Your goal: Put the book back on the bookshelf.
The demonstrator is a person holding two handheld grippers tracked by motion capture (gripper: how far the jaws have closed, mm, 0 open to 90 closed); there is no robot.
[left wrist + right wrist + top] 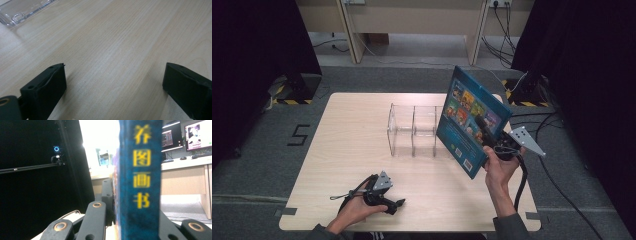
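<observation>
A blue picture book is held up off the table at the right, tilted, its back cover facing the high camera. My right gripper is shut on the book near its lower right edge. In the right gripper view the book's blue spine with yellow characters stands upright between the two jaws. A clear plastic divider rack stands mid-table, just left of the book. My left gripper rests low at the table's front left, open, its fingers wide apart over bare wood.
The light wooden table has free room at its left and front. A corner of the clear rack shows at the upper left of the left gripper view. Black curtains flank the table; cables trail on the floor at the right.
</observation>
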